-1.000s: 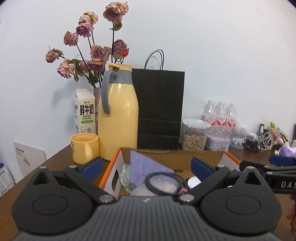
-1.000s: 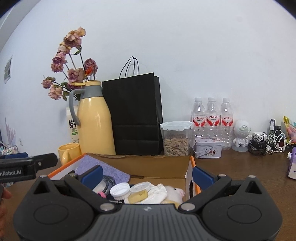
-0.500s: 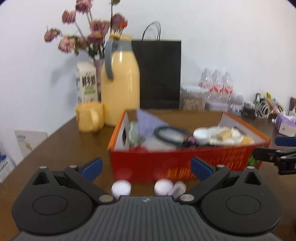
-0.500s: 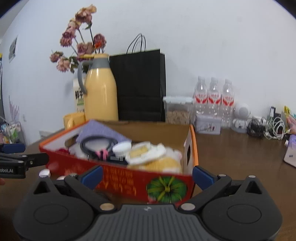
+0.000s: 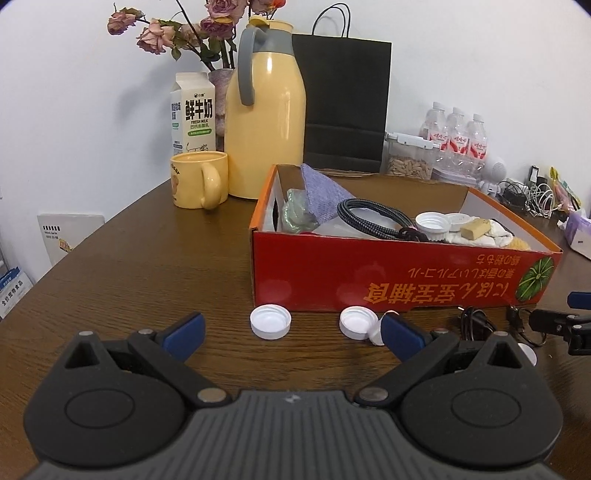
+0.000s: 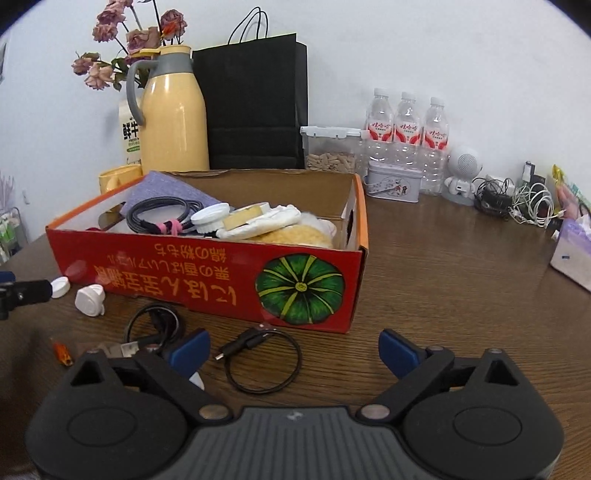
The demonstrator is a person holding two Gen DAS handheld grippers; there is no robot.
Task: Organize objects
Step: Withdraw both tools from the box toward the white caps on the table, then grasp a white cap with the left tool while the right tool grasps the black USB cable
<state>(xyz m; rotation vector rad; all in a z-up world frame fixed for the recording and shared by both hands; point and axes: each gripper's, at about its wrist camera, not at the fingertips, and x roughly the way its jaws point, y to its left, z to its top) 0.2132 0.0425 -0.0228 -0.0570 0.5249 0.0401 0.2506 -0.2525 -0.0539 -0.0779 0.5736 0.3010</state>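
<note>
A red cardboard box [image 5: 402, 280] stands on the brown table, also in the right wrist view [image 6: 207, 273]. It holds a purple cloth [image 5: 321, 192], a coiled braided cable [image 5: 373, 218], white lids and a plush. White bottle caps [image 5: 270, 321] [image 5: 357, 322] lie in front of it. Thin black cables [image 6: 264, 360] [image 6: 155, 325] and a white plug [image 6: 89, 300] lie loose before the box. My left gripper [image 5: 291, 334] is open and empty just short of the caps. My right gripper [image 6: 293, 350] is open and empty over the cable loop.
Behind the box stand a yellow thermos [image 5: 264, 110], yellow mug [image 5: 197, 181], milk carton [image 5: 192, 112], vase of dried roses [image 5: 207, 22], black paper bag [image 5: 345, 99], seed jar [image 6: 332, 147], water bottles [image 6: 408, 133], a tin [image 6: 393, 182]. Chargers [image 6: 517, 199] and a tissue pack [image 6: 574, 251] lie right.
Both grippers have pulled back and risen from over the box. The box's front and the caps and cables before it have come into view. Both stay open.
</note>
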